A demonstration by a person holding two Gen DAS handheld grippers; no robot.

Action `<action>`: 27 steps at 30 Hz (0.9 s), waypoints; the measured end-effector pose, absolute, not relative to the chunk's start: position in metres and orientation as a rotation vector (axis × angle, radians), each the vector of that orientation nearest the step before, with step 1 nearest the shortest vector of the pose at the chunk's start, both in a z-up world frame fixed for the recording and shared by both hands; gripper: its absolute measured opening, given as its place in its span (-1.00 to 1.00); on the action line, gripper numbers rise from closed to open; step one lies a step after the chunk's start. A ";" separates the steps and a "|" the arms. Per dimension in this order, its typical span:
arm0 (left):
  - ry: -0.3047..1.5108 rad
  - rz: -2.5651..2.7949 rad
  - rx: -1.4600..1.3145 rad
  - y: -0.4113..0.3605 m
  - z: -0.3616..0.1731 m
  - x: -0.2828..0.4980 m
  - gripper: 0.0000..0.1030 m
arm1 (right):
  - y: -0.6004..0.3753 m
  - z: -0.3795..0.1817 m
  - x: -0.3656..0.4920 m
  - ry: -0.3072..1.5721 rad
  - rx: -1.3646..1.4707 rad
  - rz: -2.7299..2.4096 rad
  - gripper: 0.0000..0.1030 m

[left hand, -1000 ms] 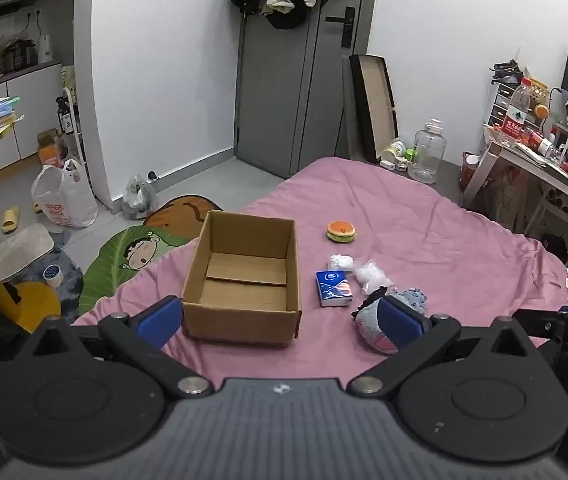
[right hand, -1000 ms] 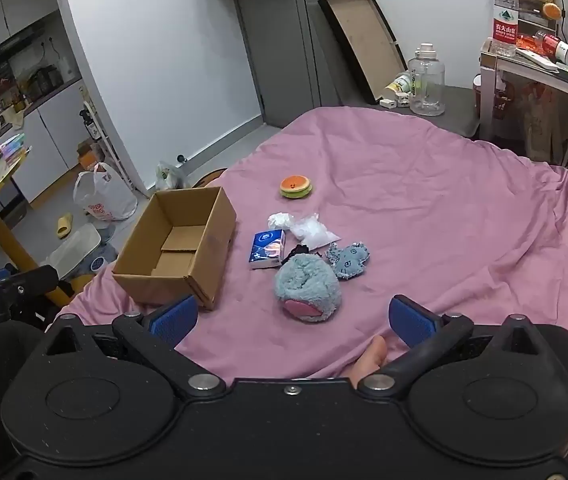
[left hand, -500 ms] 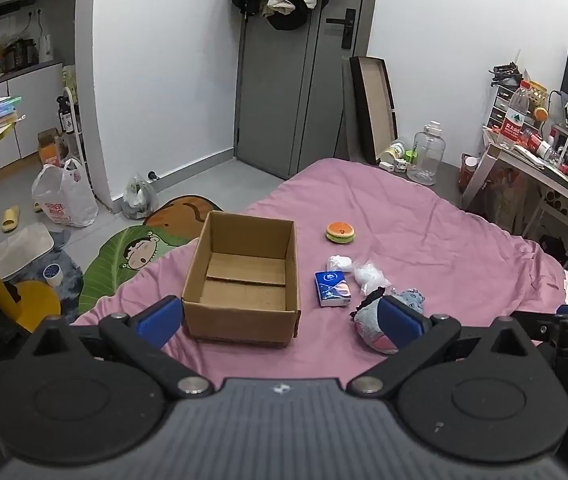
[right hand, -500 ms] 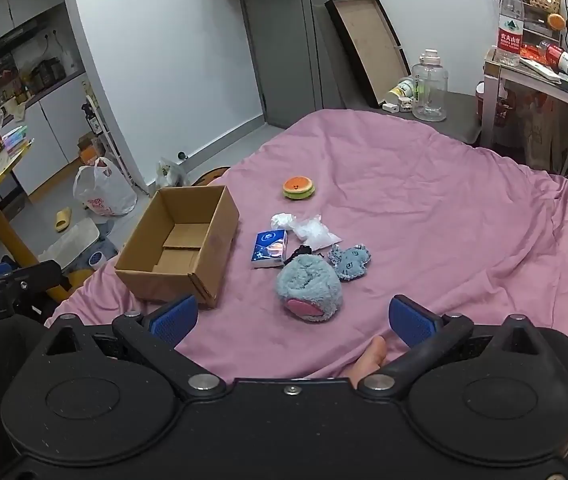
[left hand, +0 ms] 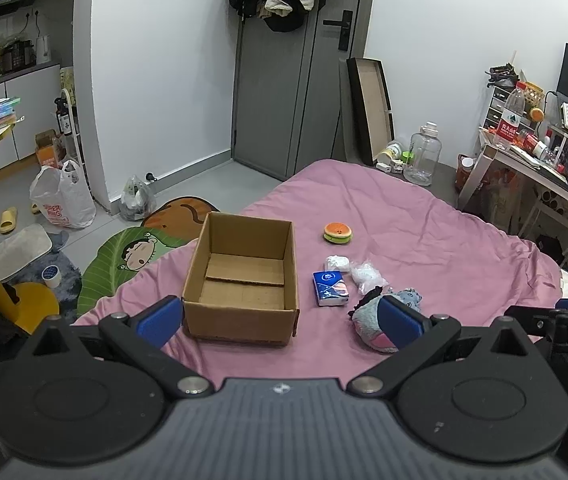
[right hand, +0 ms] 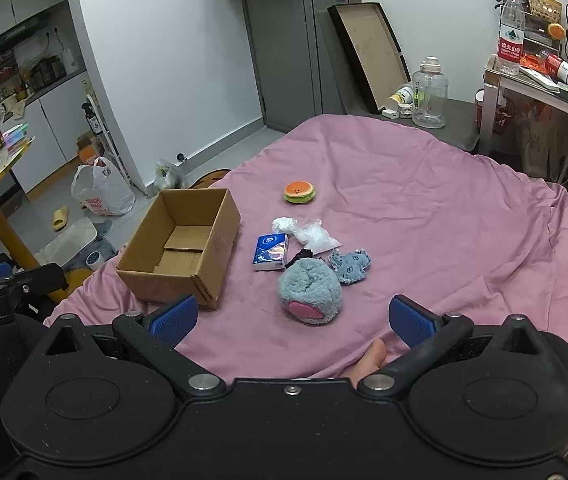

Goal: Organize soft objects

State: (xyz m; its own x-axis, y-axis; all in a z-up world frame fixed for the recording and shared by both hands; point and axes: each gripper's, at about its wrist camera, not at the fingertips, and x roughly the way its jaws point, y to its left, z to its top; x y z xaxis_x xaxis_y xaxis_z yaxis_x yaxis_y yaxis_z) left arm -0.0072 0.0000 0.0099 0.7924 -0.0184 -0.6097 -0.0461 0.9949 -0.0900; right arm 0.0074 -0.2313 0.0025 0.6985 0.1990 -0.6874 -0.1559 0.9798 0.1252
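An open, empty cardboard box (left hand: 244,280) (right hand: 180,248) sits on the pink bed. Right of it lie a blue tissue pack (left hand: 329,288) (right hand: 271,252), a white crumpled wad (right hand: 284,225), a clear plastic bag (right hand: 315,236), a small blue patterned cloth (right hand: 349,266), a fluffy blue-and-pink plush (left hand: 367,326) (right hand: 309,296) and an orange-green burger toy (left hand: 337,233) (right hand: 299,192). My left gripper (left hand: 280,320) is open and empty, just short of the box. My right gripper (right hand: 291,318) is open and empty, just short of the plush.
The pink bed cover (right hand: 443,220) spreads to the right. A desk with bottles (right hand: 543,72) stands at far right. A large water jug (right hand: 429,94) and a leaning frame (right hand: 367,56) stand by the door. Bags and mats lie on the floor at left (left hand: 64,200).
The right gripper has moved slightly forward toward the objects. The left gripper has barely moved. Nothing was grasped.
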 end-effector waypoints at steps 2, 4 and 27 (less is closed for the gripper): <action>0.656 0.013 -0.103 0.000 0.010 -0.007 1.00 | -0.231 0.002 0.007 0.773 0.060 0.199 1.00; 0.653 0.014 -0.104 0.000 0.010 -0.007 1.00 | -0.230 0.003 0.006 0.770 0.057 0.202 1.00; 0.651 0.017 -0.097 0.004 0.013 -0.009 1.00 | -0.226 0.010 0.005 0.769 0.054 0.209 1.00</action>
State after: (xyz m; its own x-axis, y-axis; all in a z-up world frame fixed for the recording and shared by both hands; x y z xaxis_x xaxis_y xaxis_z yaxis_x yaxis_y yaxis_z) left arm -0.0090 0.0035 0.0132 0.7957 -0.0148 -0.6055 -0.0464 0.9953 -0.0852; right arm 0.0046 -0.2261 0.0096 0.6993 0.2071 -0.6841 -0.1679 0.9779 0.1244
